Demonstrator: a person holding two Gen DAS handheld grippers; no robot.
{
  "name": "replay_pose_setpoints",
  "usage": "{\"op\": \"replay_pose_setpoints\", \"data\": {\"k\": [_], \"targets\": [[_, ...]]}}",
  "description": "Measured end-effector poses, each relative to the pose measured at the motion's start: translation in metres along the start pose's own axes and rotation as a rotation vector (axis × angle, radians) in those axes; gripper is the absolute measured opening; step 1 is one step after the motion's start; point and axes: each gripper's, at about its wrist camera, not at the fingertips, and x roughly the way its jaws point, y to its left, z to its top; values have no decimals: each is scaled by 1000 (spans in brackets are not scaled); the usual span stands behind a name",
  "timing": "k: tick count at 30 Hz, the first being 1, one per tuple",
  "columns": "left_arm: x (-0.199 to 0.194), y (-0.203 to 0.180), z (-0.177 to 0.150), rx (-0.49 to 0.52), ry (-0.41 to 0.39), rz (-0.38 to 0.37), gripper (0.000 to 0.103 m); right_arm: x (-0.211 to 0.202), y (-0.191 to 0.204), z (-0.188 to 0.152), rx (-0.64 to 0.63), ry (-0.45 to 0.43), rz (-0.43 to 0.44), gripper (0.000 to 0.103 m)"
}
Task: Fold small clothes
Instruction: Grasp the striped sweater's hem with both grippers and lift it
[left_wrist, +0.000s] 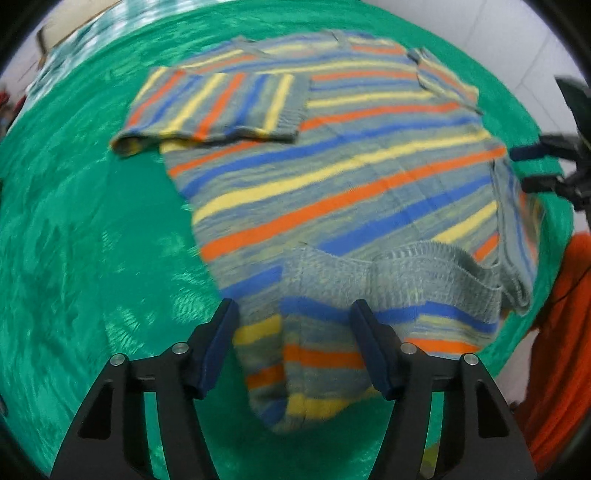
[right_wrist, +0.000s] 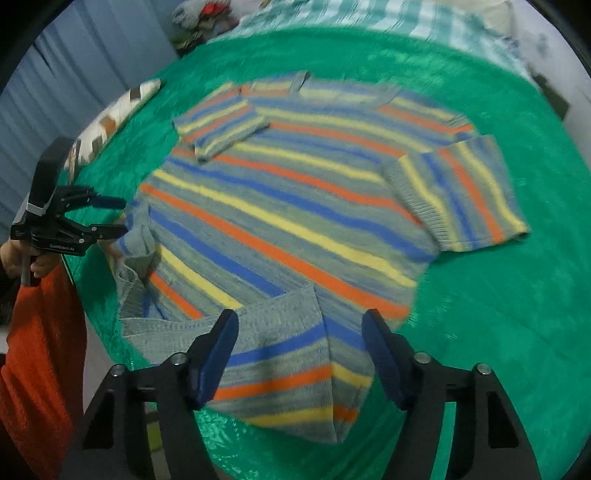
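Motion blur softens the striped sweater (left_wrist: 332, 177) and green cloth (left_wrist: 92, 240). The sweater's near hem droops past the cloth edge, its underside hidden. A heap (right_wrist: 207, 18) at far left is unidentifiable.

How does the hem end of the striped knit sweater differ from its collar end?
The striped knit sweater's hem end is doubled back, its grey ribbed band rumpled on the body; the collar end lies flat. The hem end lies between the open fingers of the left tool and right tool; the collar end is far from both. Both show orange, blue, yellow stripes.
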Motion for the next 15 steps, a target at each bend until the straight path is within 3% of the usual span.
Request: {"op": "replay_pose_setpoints", "data": {"k": [1, 2, 3, 4, 5, 6, 8, 12, 15], "targets": [[2, -2, 0, 10, 1, 4, 62, 9, 1, 1, -11, 26, 14, 56], [4, -5, 1, 18, -3, -7, 47, 16, 2, 0, -18, 51, 29, 52], [4, -5, 1, 19, -1, -21, 23, 25, 3, -1, -30, 82, 30, 39], [4, -6, 1, 17, -1, -32, 14, 28, 1, -2, -38, 89, 19, 23], [1, -7, 1, 20, -15, -22, 8, 26, 2, -4, -42, 76, 13, 15], [-6, -8, -1, 30, -39, -28, 5, 20, 4, -5, -41, 58, 19, 5], [-25, -6, -9, 50, -76, -61, 5, -3, 8, -13, -55, 9, 41, 5], [-87, 0, -56, 162, -130, -115, 5, -74, 33, -55, -163, -52, 81, 5], [-114, 1, -95, 229, -101, -141, 6, -100, 46, -94, -239, -11, 83, 5]]}}
